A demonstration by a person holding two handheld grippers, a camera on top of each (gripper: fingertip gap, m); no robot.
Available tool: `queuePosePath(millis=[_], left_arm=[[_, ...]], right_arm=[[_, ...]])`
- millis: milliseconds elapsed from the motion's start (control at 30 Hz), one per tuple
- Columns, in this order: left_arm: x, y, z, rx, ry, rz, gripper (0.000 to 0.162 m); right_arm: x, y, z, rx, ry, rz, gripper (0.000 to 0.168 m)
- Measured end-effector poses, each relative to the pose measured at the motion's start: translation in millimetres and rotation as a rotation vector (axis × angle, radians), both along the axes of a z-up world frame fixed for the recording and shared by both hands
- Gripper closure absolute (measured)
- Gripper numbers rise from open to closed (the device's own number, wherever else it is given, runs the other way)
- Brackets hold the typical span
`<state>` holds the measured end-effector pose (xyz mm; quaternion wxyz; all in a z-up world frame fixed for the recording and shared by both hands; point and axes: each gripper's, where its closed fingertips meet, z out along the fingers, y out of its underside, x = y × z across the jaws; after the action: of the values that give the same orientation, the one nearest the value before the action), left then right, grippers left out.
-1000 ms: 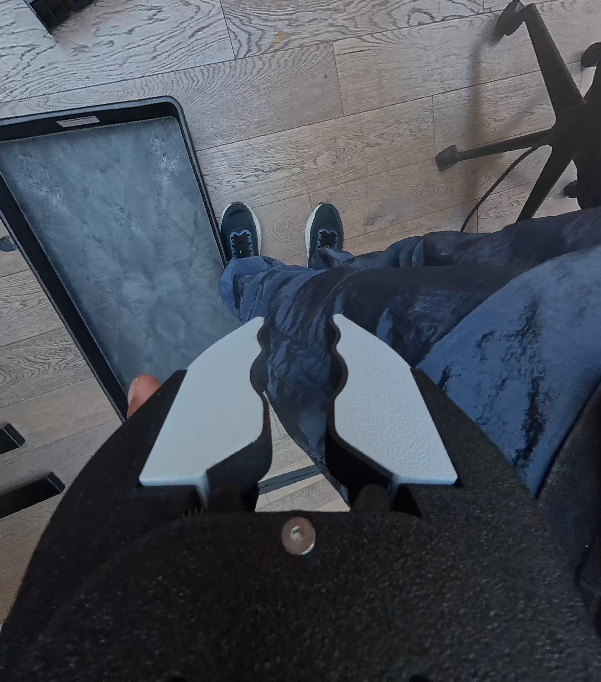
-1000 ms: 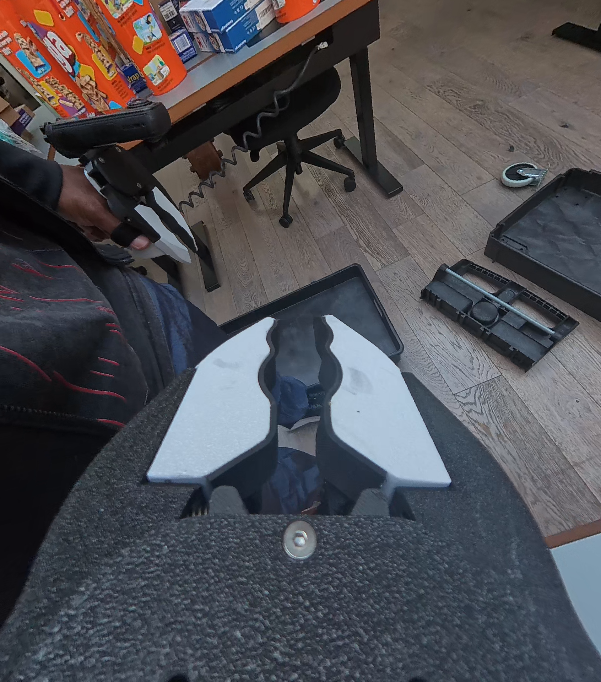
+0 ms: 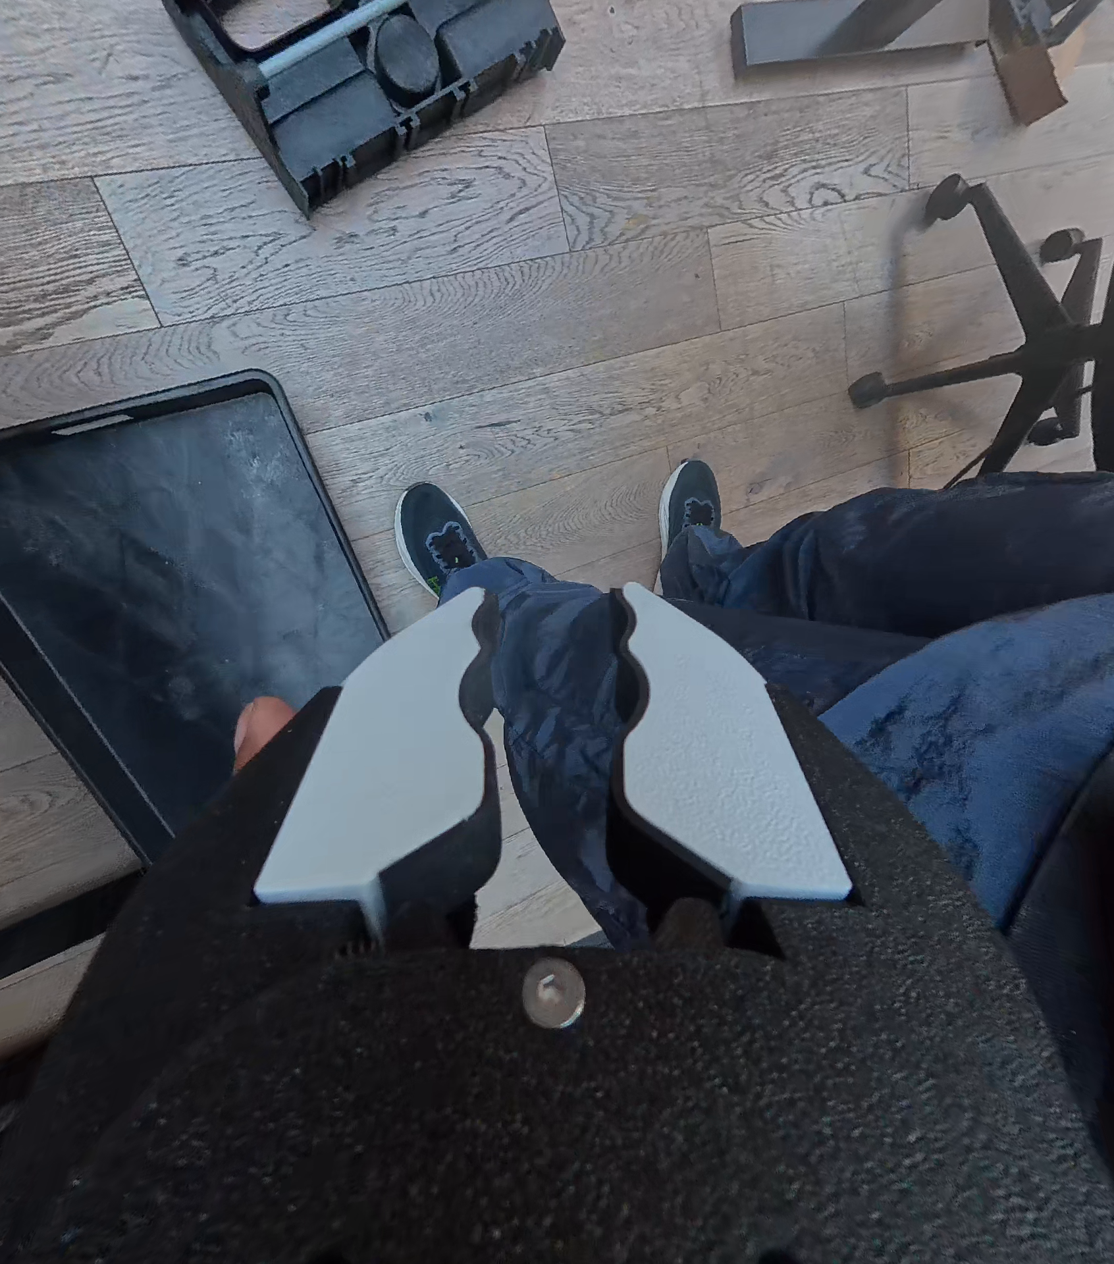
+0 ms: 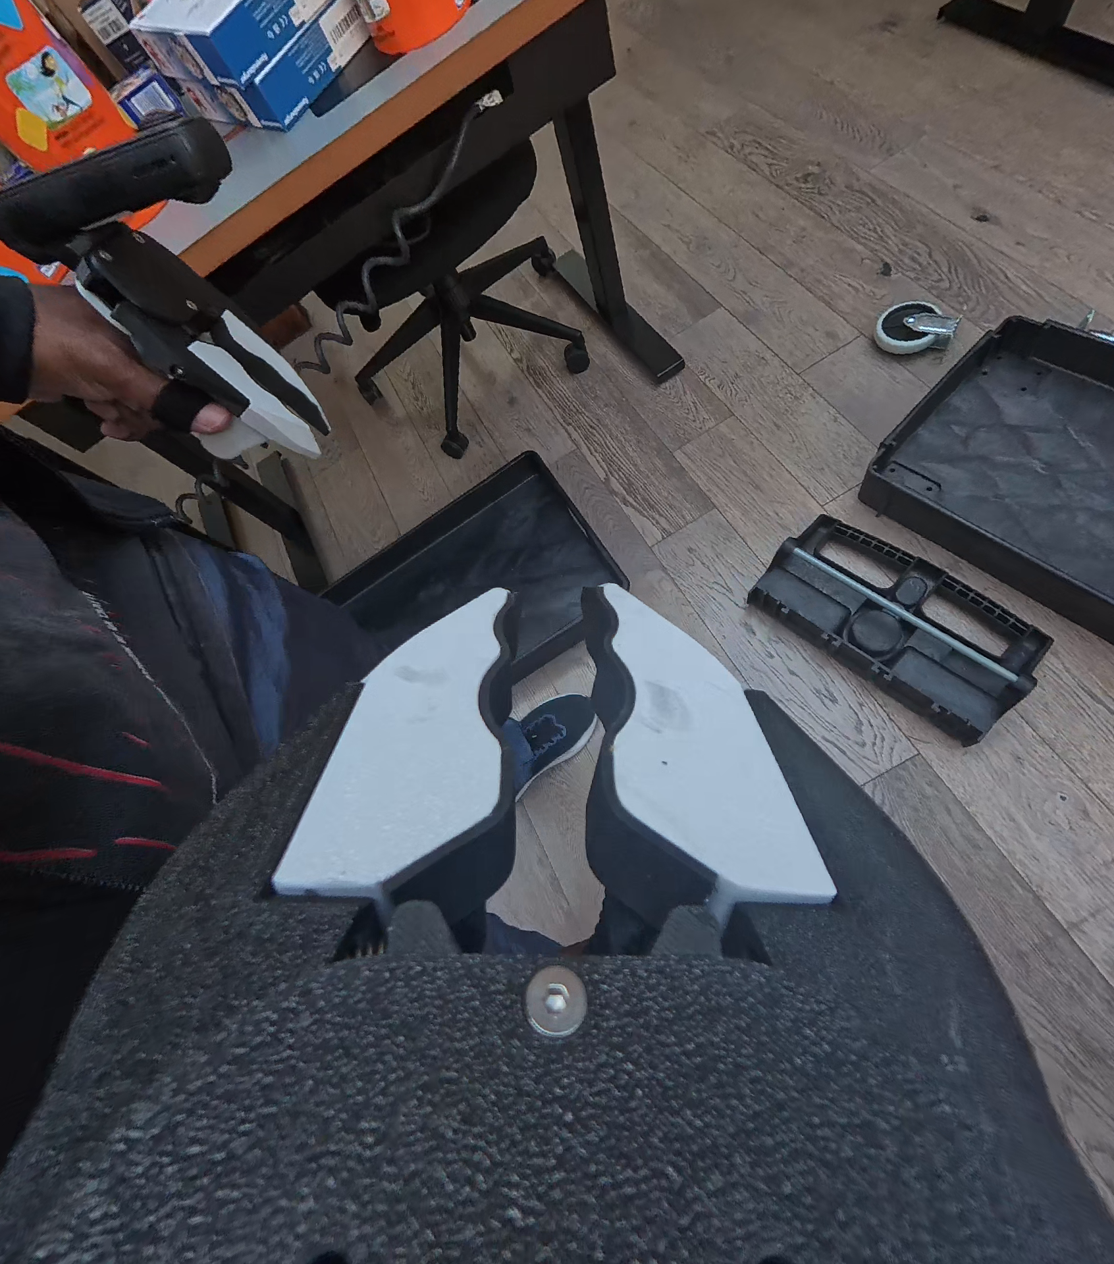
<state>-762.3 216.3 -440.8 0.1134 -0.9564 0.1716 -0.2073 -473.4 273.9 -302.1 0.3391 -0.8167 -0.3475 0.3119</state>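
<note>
My left gripper (image 3: 551,595) is open and empty, held in the air above a seated person's blue trouser leg (image 3: 561,684), pointing down at two dark shoes (image 3: 438,540). A shallow black tray (image 3: 130,561) lies on the wooden floor to its left. My right gripper (image 4: 549,591) is open and empty over the same tray (image 4: 493,533), with one shoe (image 4: 551,735) showing between its fingers. The left gripper (image 4: 308,438) also shows in the right wrist view, held in a hand at the upper left.
A black ribbed plastic part with a metal rod (image 4: 896,636) lies on the floor; it also shows in the left wrist view (image 3: 349,89). Beyond it are a larger black tray (image 4: 1053,479) and a loose caster wheel (image 4: 910,328). An office chair (image 4: 465,321) stands under a desk (image 4: 335,157) stacked with boxes. One gripper's finger ends stand about 35 cm off the other's.
The left gripper has tilted up, bringing the ribbed part into view, and the person's feet have moved apart. The right gripper has shifted so a shoe shows between its fingers. Both stay open.
</note>
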Motion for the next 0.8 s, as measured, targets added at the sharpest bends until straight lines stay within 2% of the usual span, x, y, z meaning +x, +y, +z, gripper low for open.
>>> queuePosePath(millis=[167,367,633,800], left_arm=[[-53.1,-7.4,-14.0,-0.055,-0.009,-0.014,0.129],[-84.3,-0.2,-19.9,-0.075,-0.026,-0.018,0.129],[-54.9,28.7,-25.8,-0.077,-0.039,-0.044,0.129],[-14.8,76.2,-12.7,-0.024,-0.054,-0.058,0.129]], right_arm=[[-58.9,16.0,-4.0,-0.007,-0.059,0.043,0.149],[-86.1,27.0,-7.0,-0.031,-0.084,0.027,0.148],[-67.7,42.3,-5.6,-0.050,-0.094,0.041,0.146],[-42.8,60.7,-11.6,-0.042,-0.093,0.081,0.146]])
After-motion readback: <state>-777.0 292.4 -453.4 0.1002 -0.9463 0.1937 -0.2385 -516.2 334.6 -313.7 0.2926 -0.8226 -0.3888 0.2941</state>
